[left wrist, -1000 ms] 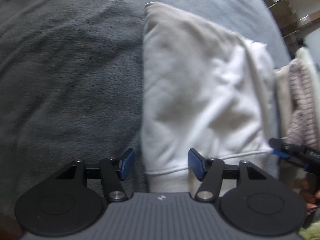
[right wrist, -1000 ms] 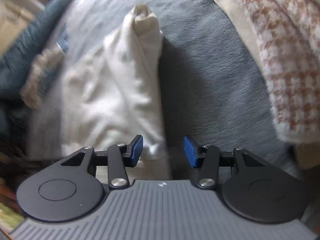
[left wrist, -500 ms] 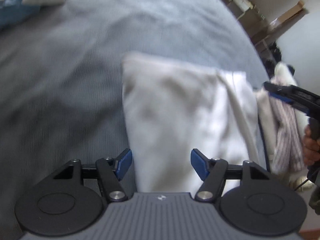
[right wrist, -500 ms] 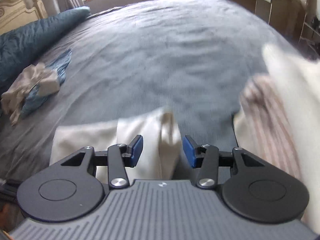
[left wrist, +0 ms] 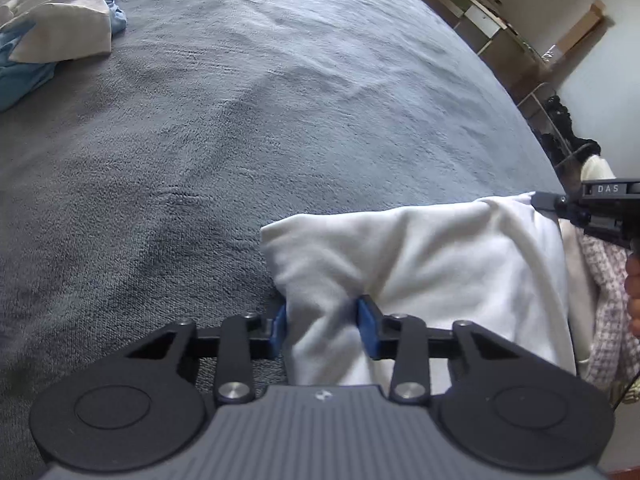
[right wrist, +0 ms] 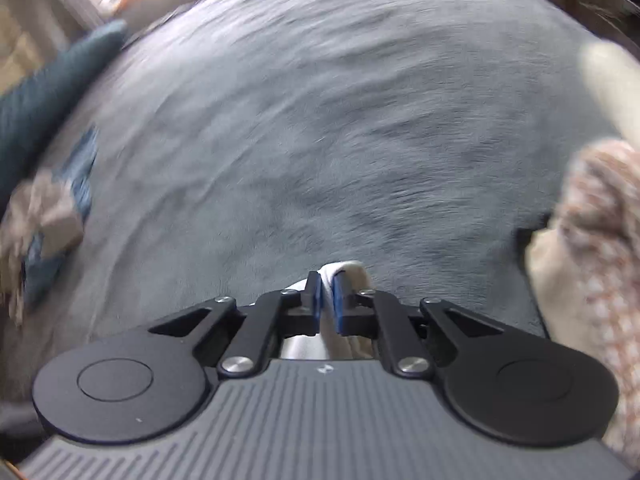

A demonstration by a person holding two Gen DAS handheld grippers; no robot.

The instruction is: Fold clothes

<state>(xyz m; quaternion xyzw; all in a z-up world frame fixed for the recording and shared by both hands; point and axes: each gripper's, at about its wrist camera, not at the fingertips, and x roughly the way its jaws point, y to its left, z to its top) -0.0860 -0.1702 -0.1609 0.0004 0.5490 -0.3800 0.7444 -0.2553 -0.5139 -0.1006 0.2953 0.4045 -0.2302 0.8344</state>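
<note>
Pinching the near edge of the folded white garment [left wrist: 420, 256], my left gripper [left wrist: 323, 326] has its blue pads pressed into a bunched ridge of cloth. My right gripper [right wrist: 327, 300] is nearly closed, clamped on a thin fold at the garment's right side. The garment lies on the grey bed cover [left wrist: 280, 100]. Just right of it sits a checked knit pile [right wrist: 600, 240]; far left lie loose blue and cream clothes [left wrist: 52, 32], well apart.

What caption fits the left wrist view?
Left gripper shut on a folded white garment lying on the grey bedspread.
</note>
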